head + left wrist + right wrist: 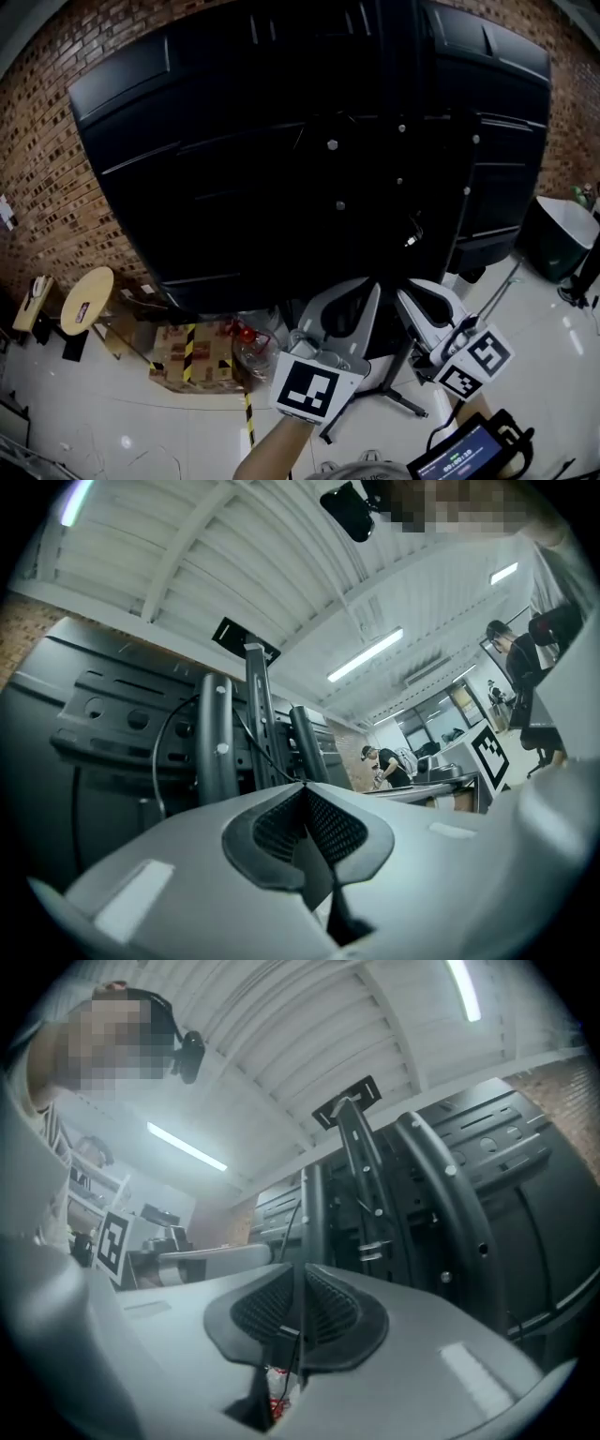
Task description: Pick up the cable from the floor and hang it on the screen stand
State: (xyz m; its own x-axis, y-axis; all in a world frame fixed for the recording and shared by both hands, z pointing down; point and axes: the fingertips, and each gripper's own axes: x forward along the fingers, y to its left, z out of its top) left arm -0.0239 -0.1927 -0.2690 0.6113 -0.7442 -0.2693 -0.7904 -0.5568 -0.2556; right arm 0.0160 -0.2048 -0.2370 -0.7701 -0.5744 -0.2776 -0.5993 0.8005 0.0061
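The big black screen shows its back, with its stand's columns in front of me. Both grippers are raised close together at the stand's lower part. My left gripper is shut, and a thin black cable runs from its tips up and left to the stand posts. My right gripper is shut on the same thin cable, which passes straight up between its pads towards the stand column. In the head view the cable hardly shows against the black.
The stand's legs spread on the white floor below the grippers. Cardboard boxes with yellow-black tape, a clear bottle and a round wooden stool sit at the left by the brick wall. A dark bin stands at the right.
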